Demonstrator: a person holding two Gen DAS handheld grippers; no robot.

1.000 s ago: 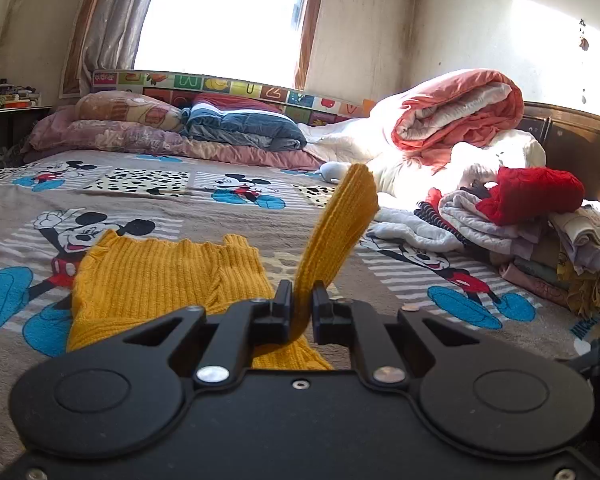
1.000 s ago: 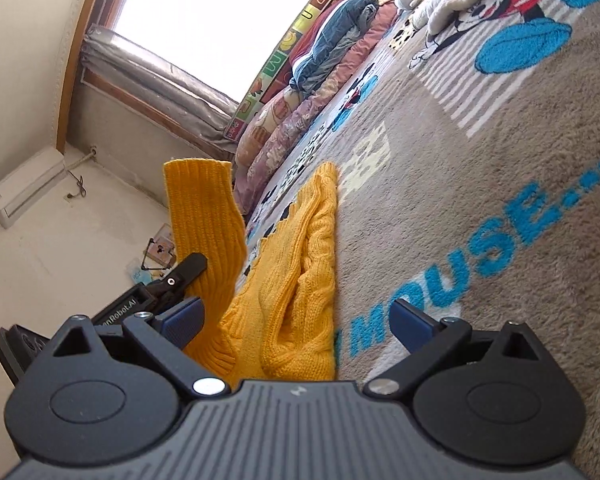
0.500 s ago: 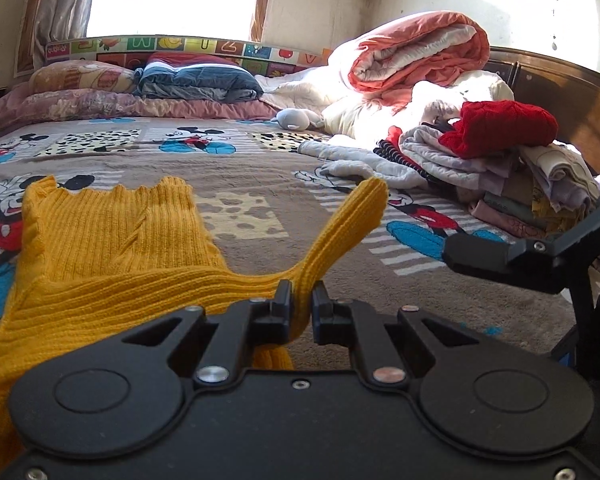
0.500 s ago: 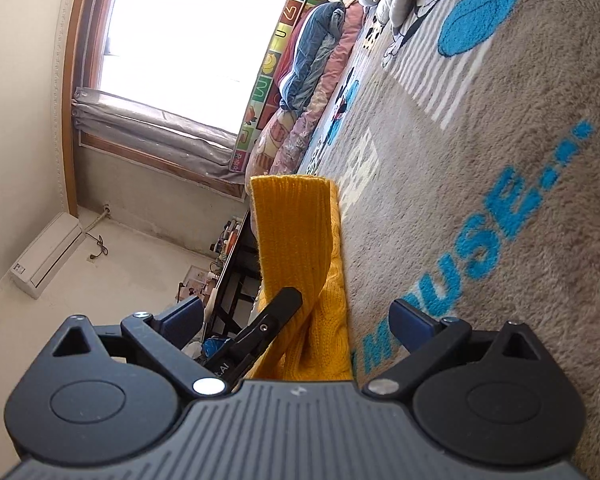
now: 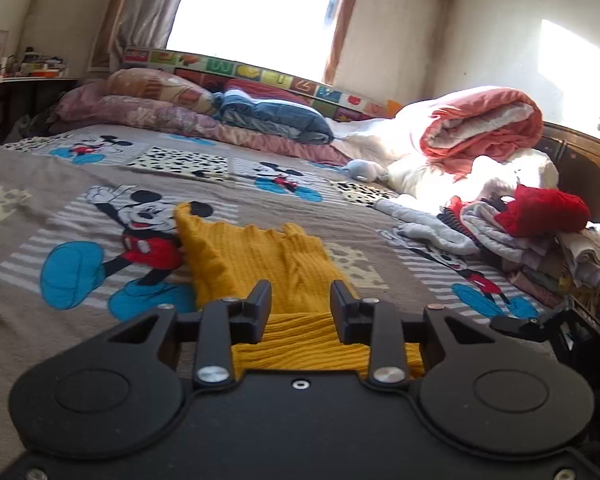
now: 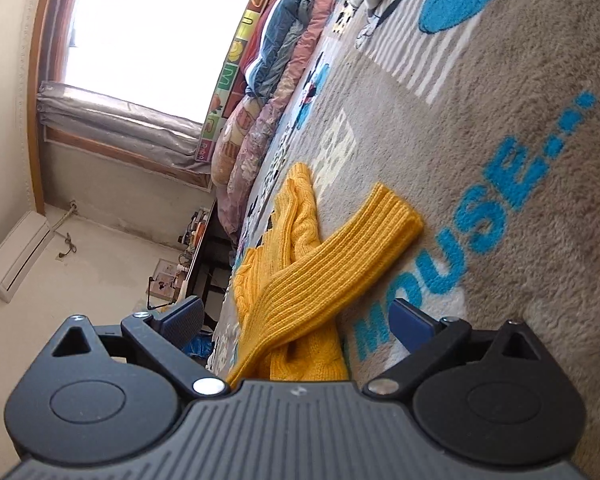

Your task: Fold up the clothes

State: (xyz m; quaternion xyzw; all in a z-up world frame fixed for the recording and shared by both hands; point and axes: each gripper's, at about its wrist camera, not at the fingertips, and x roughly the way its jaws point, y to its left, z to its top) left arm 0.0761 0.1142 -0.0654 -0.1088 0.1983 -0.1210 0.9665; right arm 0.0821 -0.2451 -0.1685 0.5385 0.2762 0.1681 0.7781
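A mustard-yellow knitted sweater (image 5: 256, 256) lies on the cartoon-print bedspread (image 5: 60, 184). Its sleeve (image 6: 340, 256) lies flat, folded across the body of the sweater (image 6: 288, 216). My left gripper (image 5: 300, 300) hovers just above the sweater's near edge; its jaws are opening and the pads touch nothing, with the knit lying below the gap. My right gripper (image 6: 296, 316) is rolled on its side, wide open over the same sweater, holding nothing.
A pile of mixed clothes with a red knit (image 5: 540, 212) on top sits at the right. A rolled coral quilt (image 5: 480, 124) and pillows (image 5: 160, 92) line the far side under the window. A dark table (image 6: 204, 256) stands beyond the bed's left edge.
The left gripper carried the sleeve across the sweater, then let it go; its jaws have parted. The sleeve, upright before, now lies flat over the sweater. The right gripper rolled slightly.
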